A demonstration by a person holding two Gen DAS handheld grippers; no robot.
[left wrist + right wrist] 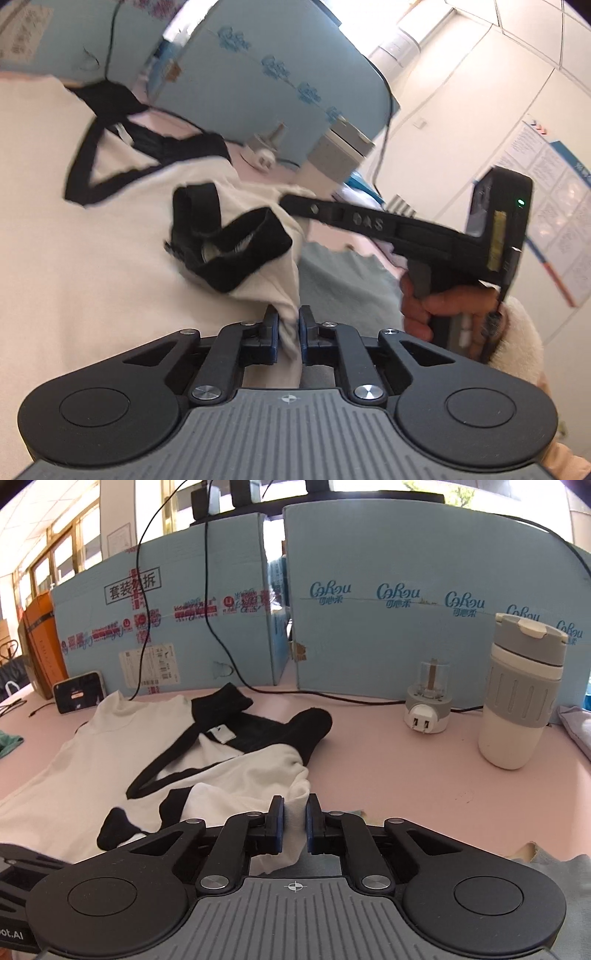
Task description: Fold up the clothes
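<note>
My left tongs (287,325) pinched a fold of the white black-trimmed shirt (92,240), and my right tongs (294,814) clamped another white fold. The shirt lay spread on the pink counter (388,775), left of a tumbler (517,694).

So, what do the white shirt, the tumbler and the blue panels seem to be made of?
Shirt: soft matte knit, probably cotton; it drapes and wrinkles, and shows ribbing near the pads.
Tumbler: smooth white body, plastic or coated metal, with a grooved grey sleeve, likely silicone.
Blue panels: printed cardboard; matte, with a torn brown spot.
</note>
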